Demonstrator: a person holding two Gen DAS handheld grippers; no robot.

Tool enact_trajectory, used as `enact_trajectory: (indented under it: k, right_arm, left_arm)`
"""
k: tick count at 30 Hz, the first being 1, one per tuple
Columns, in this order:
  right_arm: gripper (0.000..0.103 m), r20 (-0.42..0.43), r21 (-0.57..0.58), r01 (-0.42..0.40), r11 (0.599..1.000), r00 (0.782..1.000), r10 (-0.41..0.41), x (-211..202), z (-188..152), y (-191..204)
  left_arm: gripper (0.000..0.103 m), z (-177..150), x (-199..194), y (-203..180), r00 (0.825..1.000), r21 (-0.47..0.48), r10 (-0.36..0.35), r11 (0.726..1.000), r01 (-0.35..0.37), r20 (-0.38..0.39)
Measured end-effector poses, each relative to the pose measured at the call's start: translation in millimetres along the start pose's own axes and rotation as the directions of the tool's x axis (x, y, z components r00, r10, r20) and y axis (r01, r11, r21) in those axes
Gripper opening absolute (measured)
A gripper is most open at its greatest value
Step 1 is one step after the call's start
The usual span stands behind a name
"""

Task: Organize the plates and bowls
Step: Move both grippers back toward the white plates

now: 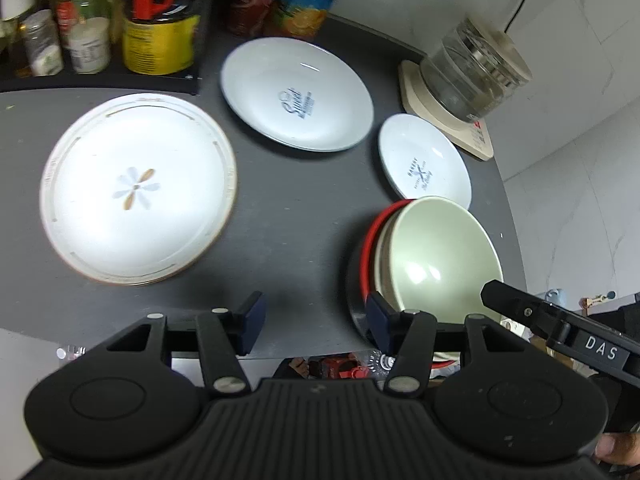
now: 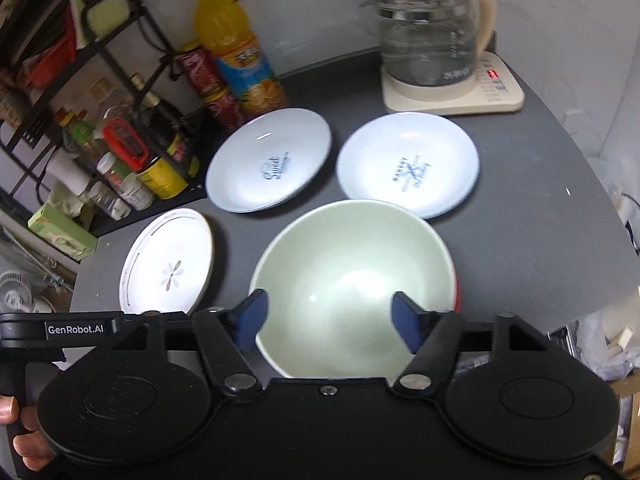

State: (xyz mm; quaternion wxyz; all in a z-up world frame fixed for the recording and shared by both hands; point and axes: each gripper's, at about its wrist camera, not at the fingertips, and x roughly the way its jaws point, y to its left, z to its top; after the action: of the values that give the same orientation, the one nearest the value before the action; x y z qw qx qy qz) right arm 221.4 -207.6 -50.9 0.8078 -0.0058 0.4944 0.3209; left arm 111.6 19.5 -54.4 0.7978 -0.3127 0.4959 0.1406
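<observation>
the pale green bowl (image 2: 352, 280) is sitting nested in a red bowl (image 1: 370, 248) near the table's (image 1: 288, 216) front edge. the right gripper (image 2: 326, 320) is hovering over it, jaws spread and empty. the left gripper (image 1: 316, 318) is waiting beside, jaws also spread. only the left wrist view is showing the stacked red rim clearly; only the right wrist view is showing the kettle's (image 2: 428, 28) lid and the rack (image 2: 80, 60).
</observation>
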Motion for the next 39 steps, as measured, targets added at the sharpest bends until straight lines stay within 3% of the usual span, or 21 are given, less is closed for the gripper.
enact_trajectory:
  k: [6,11,17,28,39]
  right_arm:
    - [0.084,0.004,-0.048,-0.013,0.999,1.0,0.013,3,-2,24]
    - [0.092,0.006,-0.077,-0.025,0.997,1.0,0.025,3,-4,41]
    - [0.103,0.004,-0.102,-0.026,0.994,1.0,0.027,5,1,56]
    - [0.103,-0.015,-0.142,-0.04,0.989,0.999,0.038,17,24,57]
    - [0.103,-0.048,-0.197,-0.081,0.977,0.996,0.072,43,73,45]
  left_arm:
    - [0.056,-6,-18,19,0.999,-0.015,0.024,1.0,-0.024,0.028]
    - [0.071,-11,-35,33,0.997,-0.022,0.043,0.999,-0.042,0.06]
    - [0.077,-13,-49,47,0.994,-0.058,0.058,0.997,-0.052,0.094]
    - [0.082,3,-46,45,0.988,-0.088,0.091,0.993,-0.08,0.129]
    - [0.082,42,-20,30,0.982,-0.16,0.139,0.98,-0.118,0.125]
